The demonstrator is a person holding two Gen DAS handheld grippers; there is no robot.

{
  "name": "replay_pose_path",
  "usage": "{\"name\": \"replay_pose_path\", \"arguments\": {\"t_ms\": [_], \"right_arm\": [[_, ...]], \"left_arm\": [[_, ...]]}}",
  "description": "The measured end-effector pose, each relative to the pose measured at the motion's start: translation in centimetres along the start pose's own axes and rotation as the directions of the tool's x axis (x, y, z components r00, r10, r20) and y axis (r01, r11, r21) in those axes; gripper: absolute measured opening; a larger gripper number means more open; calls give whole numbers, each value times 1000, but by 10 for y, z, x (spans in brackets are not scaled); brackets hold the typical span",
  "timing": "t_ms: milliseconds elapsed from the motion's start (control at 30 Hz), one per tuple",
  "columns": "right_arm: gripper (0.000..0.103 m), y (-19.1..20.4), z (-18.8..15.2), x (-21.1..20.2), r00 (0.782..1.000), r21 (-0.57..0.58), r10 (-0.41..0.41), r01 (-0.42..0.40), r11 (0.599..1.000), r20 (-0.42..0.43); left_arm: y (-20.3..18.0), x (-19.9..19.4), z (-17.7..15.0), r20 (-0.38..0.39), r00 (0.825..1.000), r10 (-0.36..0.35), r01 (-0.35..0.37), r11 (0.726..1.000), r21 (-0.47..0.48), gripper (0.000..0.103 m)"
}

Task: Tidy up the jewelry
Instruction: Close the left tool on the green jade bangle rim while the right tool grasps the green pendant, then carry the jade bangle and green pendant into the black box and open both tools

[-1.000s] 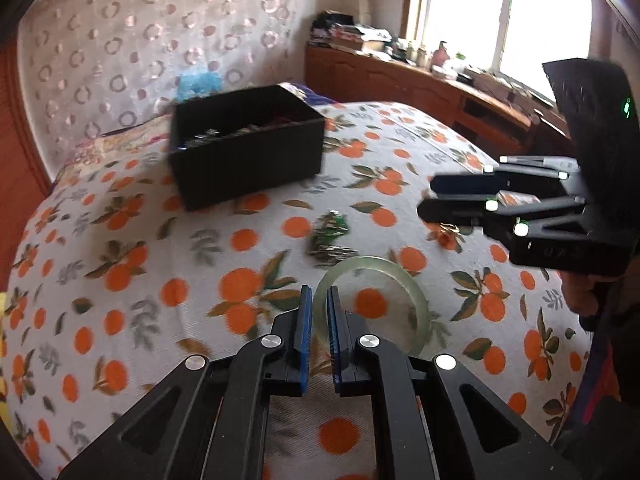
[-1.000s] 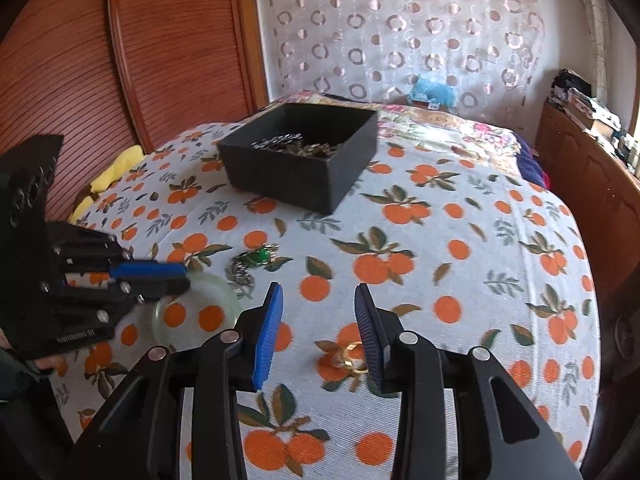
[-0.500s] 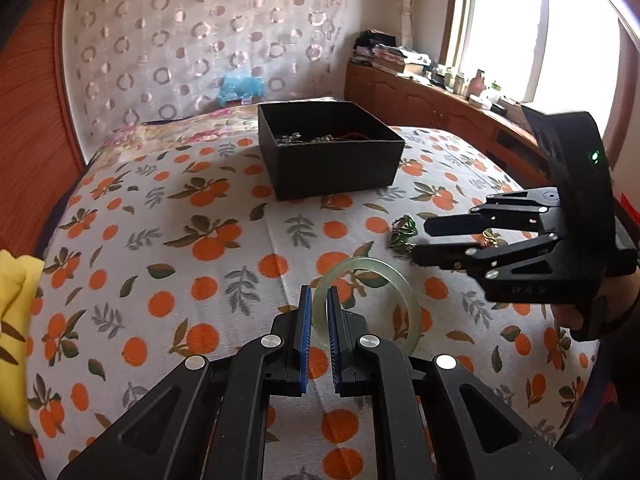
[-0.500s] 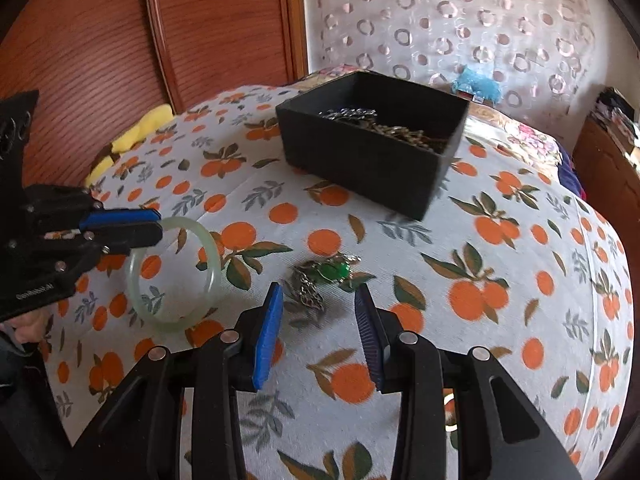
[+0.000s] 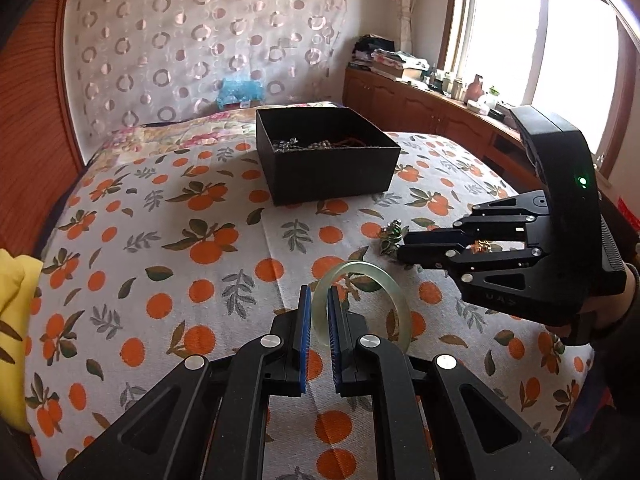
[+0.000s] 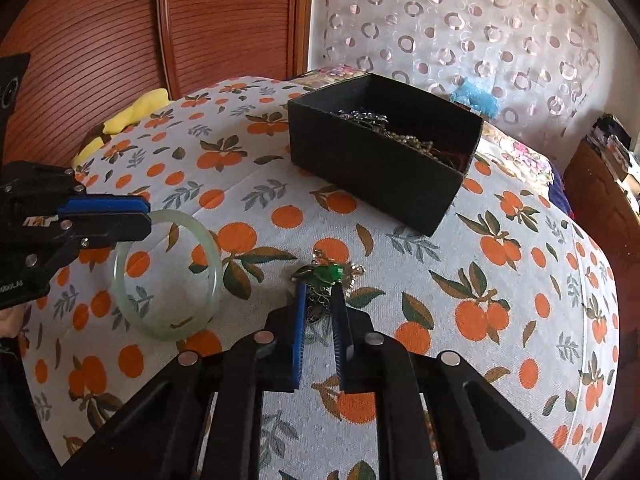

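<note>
From the left wrist view, the left gripper (image 5: 318, 300) has its blue-padded jaws closed narrowly on the rim of a pale green translucent jade-like bangle (image 5: 362, 306), which is carried above the orange-patterned bedspread (image 5: 160, 240). Up at twelve o'clock sits the black square cardboard box (image 5: 326, 160), and a few chains and beads already lie in it, so some of the sorting looks done. At three o'clock the right gripper (image 5: 404, 250) reaches toward a small tangle of green-stoned metal jewelry (image 5: 390, 236) on the bed; something gold shows through its frame, too small to name. From the right wrist view, the right gripper (image 6: 320, 300) has its jaws drawn narrow around that green-stoned tangle (image 6: 326, 274), though I cannot tell whether they have truly pinched it. The bangle (image 6: 168, 276) hangs at nine o'clock from the left gripper (image 6: 142, 218), and the box (image 6: 384, 152) waits at one o'clock. By my reckoning the task is past halfway: the bangle and the tangle are left to drop in the box.
</note>
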State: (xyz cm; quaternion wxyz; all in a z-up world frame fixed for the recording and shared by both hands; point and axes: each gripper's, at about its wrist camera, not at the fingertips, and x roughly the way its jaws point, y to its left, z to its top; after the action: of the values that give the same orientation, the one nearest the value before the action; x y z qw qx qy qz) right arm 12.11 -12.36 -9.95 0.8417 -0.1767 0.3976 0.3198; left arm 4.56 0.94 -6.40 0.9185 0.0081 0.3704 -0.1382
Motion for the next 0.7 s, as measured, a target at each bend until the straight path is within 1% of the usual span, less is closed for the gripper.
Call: {"name": "replay_pose_path", "arguments": {"t_ms": [67,267,700], "right_arm": [[7,0,-3,-4,1000,-8,7,-7,1000,-2],[7,3,-8,-13,1000,-5,21,-21,1000,14],[7,-6,15,-61,990,5,16,-17,1000,142]], "left_arm": [[0,0,0,0,1000,1,-1,1000,1,7],[-4,-1,0,1,1000,1,-1,1000,3,7],[-7,-9,5,43,999,20,-20,1000,-14,7]]}}
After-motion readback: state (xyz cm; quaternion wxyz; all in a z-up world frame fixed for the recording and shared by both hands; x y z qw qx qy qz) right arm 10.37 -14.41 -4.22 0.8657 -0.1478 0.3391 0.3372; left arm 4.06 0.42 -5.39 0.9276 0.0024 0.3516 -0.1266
